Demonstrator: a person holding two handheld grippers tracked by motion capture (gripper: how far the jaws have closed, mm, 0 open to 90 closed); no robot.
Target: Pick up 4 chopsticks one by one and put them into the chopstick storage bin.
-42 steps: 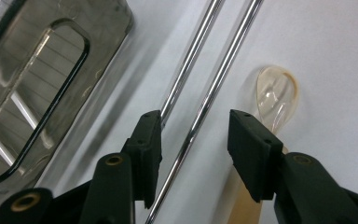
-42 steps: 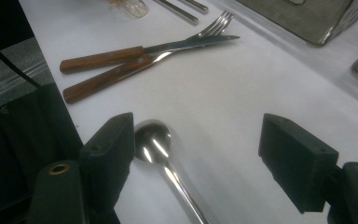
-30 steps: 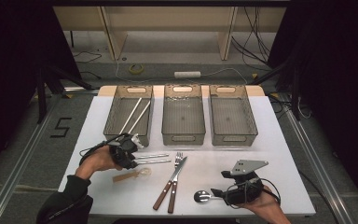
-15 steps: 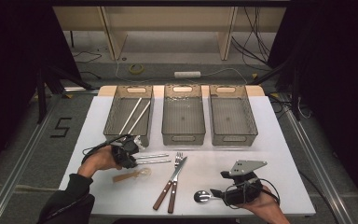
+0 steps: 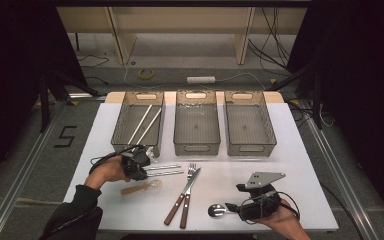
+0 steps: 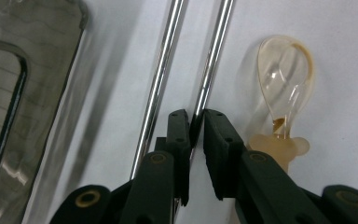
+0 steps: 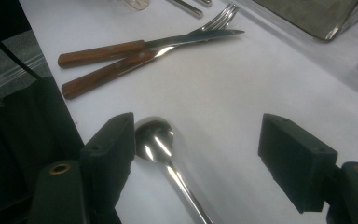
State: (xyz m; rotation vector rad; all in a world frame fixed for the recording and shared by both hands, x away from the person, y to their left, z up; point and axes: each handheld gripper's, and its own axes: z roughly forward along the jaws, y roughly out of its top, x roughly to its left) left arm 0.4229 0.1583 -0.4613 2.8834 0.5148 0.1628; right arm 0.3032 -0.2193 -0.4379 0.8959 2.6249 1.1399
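With two white chopsticks (image 5: 144, 124) already in the upper-left bin (image 5: 139, 123), the left tool (image 6: 196, 128) has just been closing and pinches one steel chopstick (image 6: 213, 63) at left-centre of the bench (image 5: 300, 165), while the spread right tool (image 7: 196, 140) straddles a spoon (image 7: 154, 140); fork, knife remain.

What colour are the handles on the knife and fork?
Brown wood. The knife and fork handles show best in the right gripper view.

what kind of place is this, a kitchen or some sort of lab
Most likely a lab or test room, not a kitchen: a white table on a metal frame, three sorting bins in a row, loose cables on the floor.
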